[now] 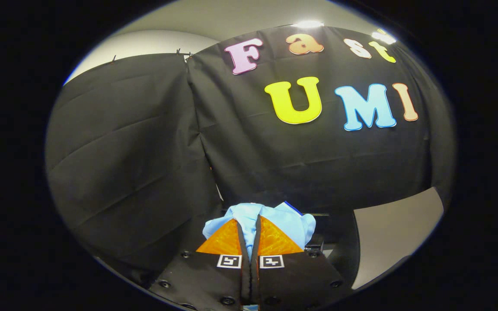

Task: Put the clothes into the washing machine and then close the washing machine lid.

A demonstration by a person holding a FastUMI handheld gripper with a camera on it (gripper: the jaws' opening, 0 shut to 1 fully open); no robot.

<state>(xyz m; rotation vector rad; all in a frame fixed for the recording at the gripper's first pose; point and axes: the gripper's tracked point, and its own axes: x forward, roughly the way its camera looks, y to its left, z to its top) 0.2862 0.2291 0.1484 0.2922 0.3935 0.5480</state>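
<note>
Cloth (249,218), soft and light, sat bunched between my gripper's (249,224) nearly closed fingers, both pressing it, held up before the wall; a thick fold looked the safest hold.

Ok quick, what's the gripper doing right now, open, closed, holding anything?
Gripper: closed, both fingers pinching the crumpled light blue cloth garment, which bunches up just ahead of the fingertips, lifted in front of the black cloth wall.
</note>
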